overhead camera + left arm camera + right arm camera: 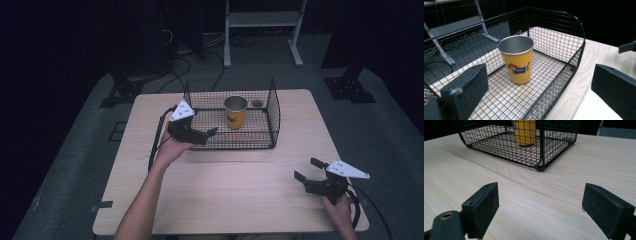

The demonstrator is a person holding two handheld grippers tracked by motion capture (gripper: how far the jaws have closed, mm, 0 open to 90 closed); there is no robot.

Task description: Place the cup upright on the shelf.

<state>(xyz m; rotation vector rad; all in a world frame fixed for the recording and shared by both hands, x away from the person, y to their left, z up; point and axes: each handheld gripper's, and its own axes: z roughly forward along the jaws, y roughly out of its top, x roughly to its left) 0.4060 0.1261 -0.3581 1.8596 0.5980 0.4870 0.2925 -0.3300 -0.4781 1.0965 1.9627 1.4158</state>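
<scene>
A yellow metal cup (518, 60), tapered with a bare silvery inside and a small printed picture, stands upright in the black wire basket (272, 107) near the table's (225, 195) far edge. My left gripper (207, 135) gapes empty at the basket's near rim; my right gripper (307, 170), also wide and empty, hovers by the near right corner.

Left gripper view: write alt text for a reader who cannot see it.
A yellow cup with a cartoon print stands upright and empty inside a black wire basket on a pale wooden table. The left gripper frames it, jaws wide open.
</scene>
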